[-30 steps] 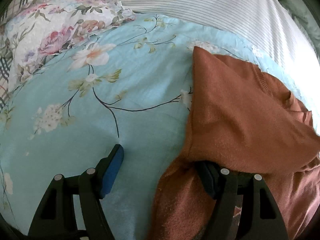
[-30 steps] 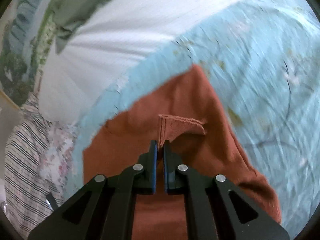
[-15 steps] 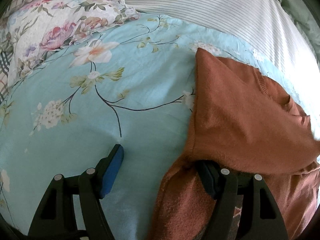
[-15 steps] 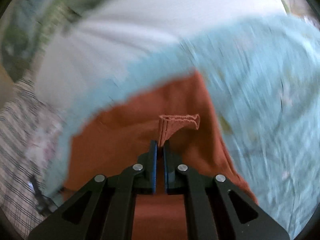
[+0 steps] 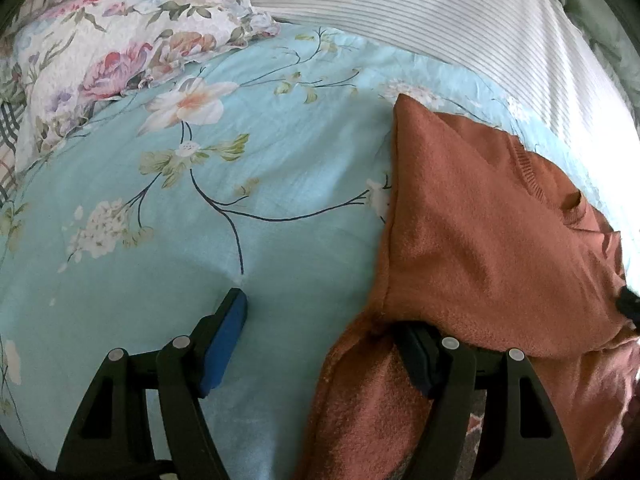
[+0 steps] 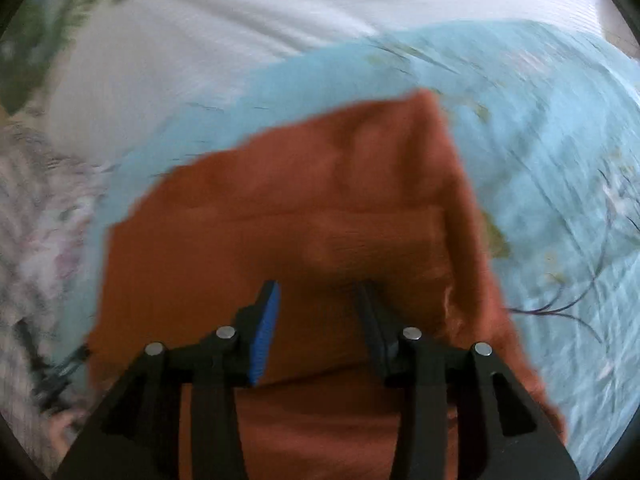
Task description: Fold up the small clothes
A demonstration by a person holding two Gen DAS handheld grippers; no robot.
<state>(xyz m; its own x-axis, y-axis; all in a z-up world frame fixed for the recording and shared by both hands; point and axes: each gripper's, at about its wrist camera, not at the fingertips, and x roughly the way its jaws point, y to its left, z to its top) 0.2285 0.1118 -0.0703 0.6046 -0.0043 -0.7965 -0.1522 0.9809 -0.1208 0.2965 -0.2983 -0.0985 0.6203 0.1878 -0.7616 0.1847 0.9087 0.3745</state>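
Note:
A rust-orange knit garment [image 5: 492,248] lies partly folded on the light blue floral bedspread [image 5: 240,184]. My left gripper [image 5: 320,336] is open; its left finger rests on the bedspread and its right finger is tucked under the garment's folded edge. In the right wrist view the same garment [image 6: 300,208] fills the middle, blurred by motion. My right gripper [image 6: 320,308] is open just above the garment, and a fold of cloth lies over its right fingertip.
A floral pillow [image 5: 120,40] lies at the far left, a white striped sheet [image 5: 420,12] runs along the back, and green cloth [image 5: 600,12] shows at the far right. The bedspread [image 6: 560,160] extends to the right of the garment.
My right gripper was shut on a corner of the garment and has opened and let it go; the corner has dropped flat. The left gripper has hardly moved.

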